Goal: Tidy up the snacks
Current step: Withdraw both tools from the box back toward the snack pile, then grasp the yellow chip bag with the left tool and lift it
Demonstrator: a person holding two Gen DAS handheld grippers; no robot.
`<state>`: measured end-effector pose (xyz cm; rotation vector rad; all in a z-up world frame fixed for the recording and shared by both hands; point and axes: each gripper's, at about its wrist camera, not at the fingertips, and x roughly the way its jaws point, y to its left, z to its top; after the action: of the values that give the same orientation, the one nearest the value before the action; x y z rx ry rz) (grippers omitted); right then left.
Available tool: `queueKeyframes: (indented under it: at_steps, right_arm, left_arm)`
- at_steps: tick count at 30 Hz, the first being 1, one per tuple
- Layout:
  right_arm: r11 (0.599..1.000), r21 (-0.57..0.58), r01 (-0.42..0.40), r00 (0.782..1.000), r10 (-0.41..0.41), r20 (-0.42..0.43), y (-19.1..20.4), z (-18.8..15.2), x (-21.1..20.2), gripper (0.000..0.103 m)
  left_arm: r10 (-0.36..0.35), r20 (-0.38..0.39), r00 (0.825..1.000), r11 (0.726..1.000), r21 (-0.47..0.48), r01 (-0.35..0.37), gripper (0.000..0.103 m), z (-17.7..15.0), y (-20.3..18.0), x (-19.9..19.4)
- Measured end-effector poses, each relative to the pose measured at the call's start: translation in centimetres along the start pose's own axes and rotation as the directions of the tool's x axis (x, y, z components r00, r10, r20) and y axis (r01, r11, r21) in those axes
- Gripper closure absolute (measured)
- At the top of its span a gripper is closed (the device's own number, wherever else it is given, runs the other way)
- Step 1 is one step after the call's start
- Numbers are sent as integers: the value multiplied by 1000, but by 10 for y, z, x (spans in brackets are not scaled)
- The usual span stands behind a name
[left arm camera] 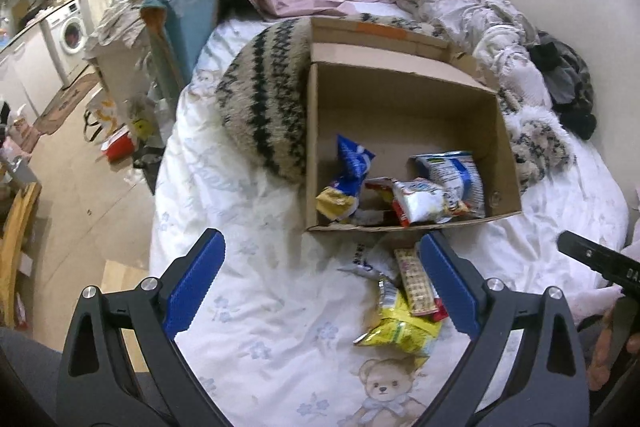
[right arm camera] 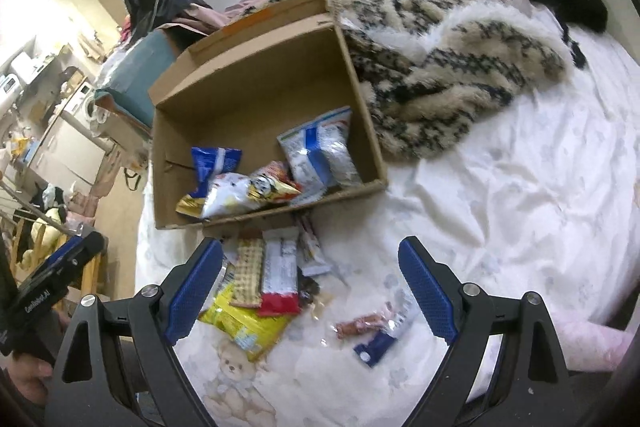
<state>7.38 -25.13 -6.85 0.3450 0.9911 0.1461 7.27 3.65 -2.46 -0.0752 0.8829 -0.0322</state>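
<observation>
Bed sheet (right arm camera: 500, 195); both tools, left (left arm camera: 322, 269) and right (right arm camera: 310, 277), wide, empty; snack labels unreadable.

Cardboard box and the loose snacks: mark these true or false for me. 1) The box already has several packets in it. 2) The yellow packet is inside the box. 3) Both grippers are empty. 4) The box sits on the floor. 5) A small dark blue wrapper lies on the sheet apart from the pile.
1) True: the cardboard box holds several packets, among them a blue and white bag.
2) False: the yellow packet lies on the bed sheet, in front of the box.
3) True: left gripper and right gripper stand open, holding nothing.
4) False: it sits on the bed.
5) True: the dark blue wrapper lies right of the pile.
</observation>
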Motion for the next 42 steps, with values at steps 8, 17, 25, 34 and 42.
queueKeyframes:
  at_steps: [8,17,25,34,42]
  right_arm:
    - [993,115,-27,998,33,-48,-28,-4,4,11]
    - [983,182,-37,994,56,-97,-35,-5,19,11]
    - [982,183,-47,991,68,-113,-35,-6,23,11]
    - [976,213,-45,989,73,-126,-41,-5,28,11]
    - [970,225,-87,983,120,-139,-36,-5,32,11]
  left_arm:
    - [12,-83,996,995,-103,-20,6,-2,16,18]
    - [-127,-417,900,969,141,202,6,-56,-65,84]
    - [21,-494,869,883,417,216,6,-98,-122,122]
    - [4,-546,838,909,352,225,29,-100,-115,148]
    - [-77,-590,804,933,242,267,35,-97,-86,96]
